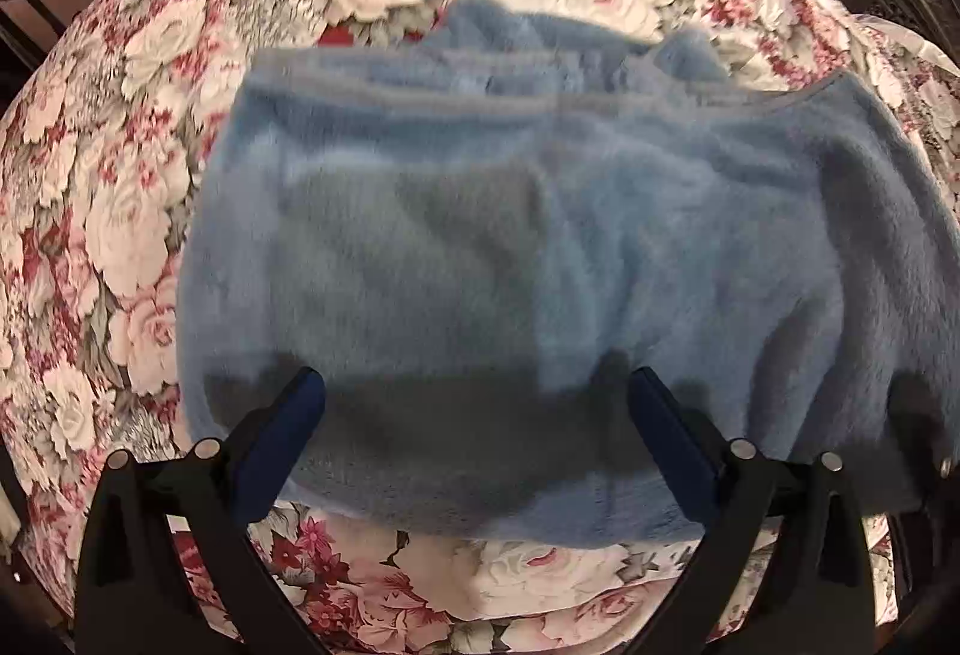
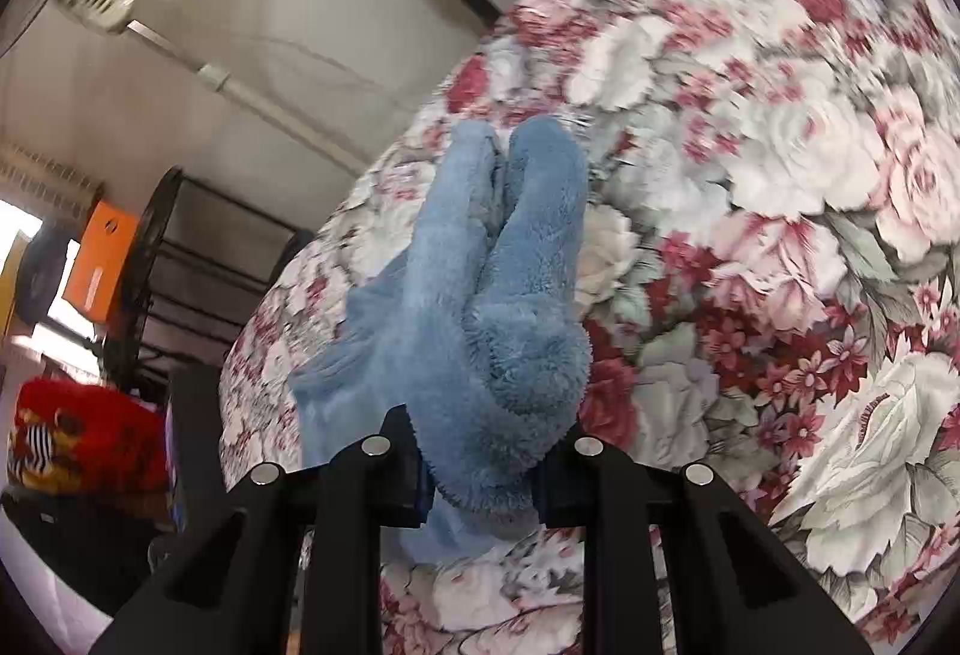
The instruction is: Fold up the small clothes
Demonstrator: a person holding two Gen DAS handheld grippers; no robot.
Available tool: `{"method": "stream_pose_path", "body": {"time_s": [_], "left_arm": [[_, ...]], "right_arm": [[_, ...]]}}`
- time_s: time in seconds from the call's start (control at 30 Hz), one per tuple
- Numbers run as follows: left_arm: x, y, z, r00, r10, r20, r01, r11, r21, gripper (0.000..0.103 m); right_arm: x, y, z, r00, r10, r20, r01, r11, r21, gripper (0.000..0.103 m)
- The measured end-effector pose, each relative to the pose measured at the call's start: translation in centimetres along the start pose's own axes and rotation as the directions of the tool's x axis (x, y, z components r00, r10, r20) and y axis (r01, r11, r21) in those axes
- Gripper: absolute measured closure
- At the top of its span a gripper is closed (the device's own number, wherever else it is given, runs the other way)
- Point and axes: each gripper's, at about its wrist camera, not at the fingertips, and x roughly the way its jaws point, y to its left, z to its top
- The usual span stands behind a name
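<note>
The right gripper (image 2: pixel 480 466) has a bunched edge of the blue fleece garment (image 2: pixel 498 307) pinched in narrow jaws, lifted off the floral table (image 2: pixel 780 175). The fold is under way; next it likely carries that edge across. The left gripper (image 1: pixel 477 409) hovers wide and empty above the garment (image 1: pixel 510 235).

**Fleece hides the pads and runs off frame**

The blue fleece garment (image 1: pixel 510 235) is smeared by blur and cut off at the right edge in the left wrist view. In the right wrist view its bunched fold (image 2: pixel 498 355) covers the right gripper's (image 2: pixel 483 466) pads; the floral tablecloth (image 2: pixel 750 145) blurs.
</note>
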Motion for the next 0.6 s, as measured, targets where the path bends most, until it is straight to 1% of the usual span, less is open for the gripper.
{"method": "stream_pose_path", "body": {"time_s": [0.07, 0.2, 0.3, 0.4, 0.53, 0.6], "left_arm": [[-0.4, -0.4, 0.0, 1.000, -0.017, 0.005, 0.017, 1.000, 0.013, 0.005], [-1.0, -0.4, -0.2, 1.000, -0.022, 0.017, 0.021, 0.999, 0.025, 0.005], [-2.1, 0.5, 0.0, 0.998, -0.052, 0.045, 0.052, 0.999, 0.001, 0.005], [-2.7, 1.6, 0.2, 0.997, -0.042, 0.059, 0.043, 0.999, -0.022, 0.005], [-3.1, 2.7, 0.3, 0.996, -0.060, 0.062, 0.063, 0.997, -0.051, 0.005], [-3.5, 3.9, 0.3, 0.996, -0.060, 0.069, 0.065, 0.996, -0.062, 0.005]], "right_arm": [[-0.4, 0.8, 0.0, 1.000, 0.008, -0.002, -0.008, 1.000, -0.021, 0.079], [-0.4, 2.3, -0.3, 1.000, 0.012, -0.010, -0.012, 0.999, -0.034, 0.079], [-0.1, 3.9, -1.0, 0.999, 0.020, -0.026, -0.022, 0.998, -0.063, 0.079], [0.0, 6.0, -1.7, 1.000, -0.008, -0.017, 0.005, 0.992, -0.127, 0.079], [0.3, 7.4, -2.0, 1.000, -0.015, -0.022, 0.012, 0.990, -0.141, 0.079], [0.4, 8.1, -2.4, 1.000, -0.018, -0.022, 0.015, 0.988, -0.152, 0.079]]}}
